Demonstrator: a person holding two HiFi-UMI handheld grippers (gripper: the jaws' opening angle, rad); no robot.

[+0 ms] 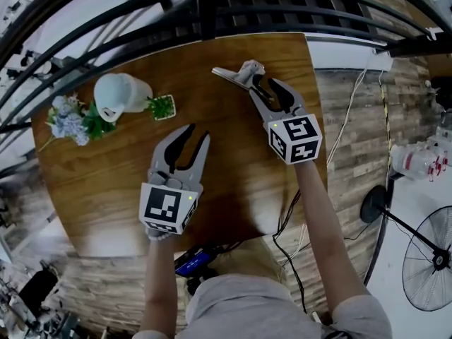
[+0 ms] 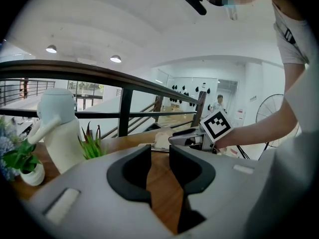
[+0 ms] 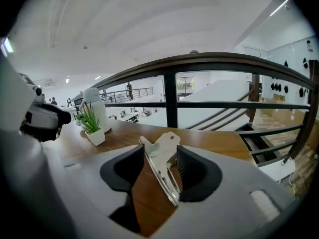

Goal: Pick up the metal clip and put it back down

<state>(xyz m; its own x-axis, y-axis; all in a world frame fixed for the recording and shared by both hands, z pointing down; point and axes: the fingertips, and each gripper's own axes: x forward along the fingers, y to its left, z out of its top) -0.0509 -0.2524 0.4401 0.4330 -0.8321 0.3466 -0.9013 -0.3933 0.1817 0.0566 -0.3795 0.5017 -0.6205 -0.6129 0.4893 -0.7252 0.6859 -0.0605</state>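
Observation:
The shiny metal clip lies on the wooden table near its far edge. My right gripper reaches it from the near right. In the right gripper view the clip sits between the spread jaws, its blade close to the left pad, and I see no pad pressing on it. My left gripper hovers over the middle of the table, open, with only bare wood between its jaws. From the left gripper view the clip shows ahead, with the right gripper beside it.
A white pot, a small potted plant and a bunch of pale blue flowers stand at the table's far left. A dark railing runs just beyond the far edge. Cables and a floor fan are at right.

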